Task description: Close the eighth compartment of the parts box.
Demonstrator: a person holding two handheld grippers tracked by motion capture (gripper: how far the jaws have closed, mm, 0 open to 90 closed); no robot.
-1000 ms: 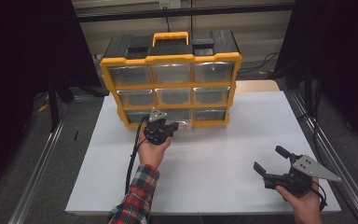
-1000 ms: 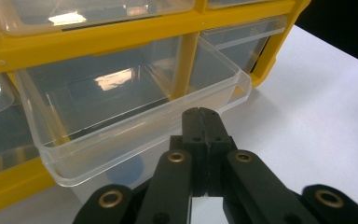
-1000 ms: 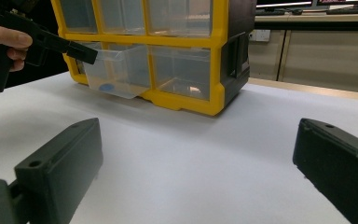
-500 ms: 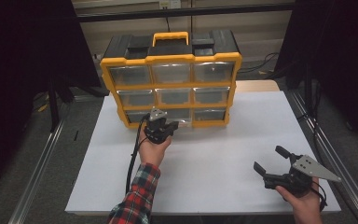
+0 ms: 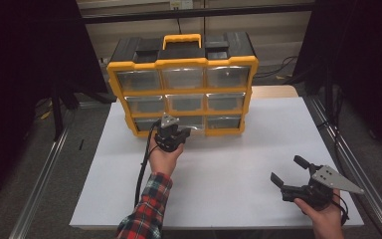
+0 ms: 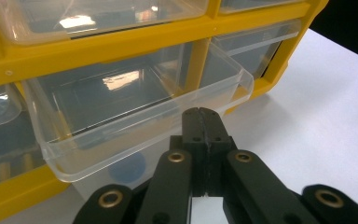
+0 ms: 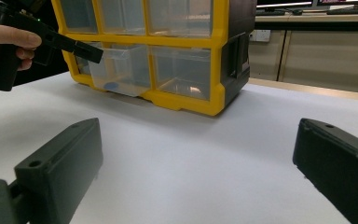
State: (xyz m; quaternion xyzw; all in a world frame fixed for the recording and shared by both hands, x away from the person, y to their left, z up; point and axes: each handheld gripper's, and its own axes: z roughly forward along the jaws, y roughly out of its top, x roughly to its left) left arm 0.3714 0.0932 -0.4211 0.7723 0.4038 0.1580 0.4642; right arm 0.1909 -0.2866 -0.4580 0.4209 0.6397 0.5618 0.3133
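I'm holding closed left fingers point(image 6: 204, 122) at drawer point(image 6: 135, 116) lip, bottom-middle of organizer point(image 5: 184, 82) | right gripper point(image 5: 292, 172) idling open, farther off.

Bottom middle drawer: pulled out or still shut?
Partly pulled out. The drawer juts past the yellow frame, with the shut left gripper at its front lip.

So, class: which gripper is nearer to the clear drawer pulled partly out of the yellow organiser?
Left. The left gripper, jaws shut, sits right at the clear drawer's front rim. The right gripper stands open, far back near the white table's front right.
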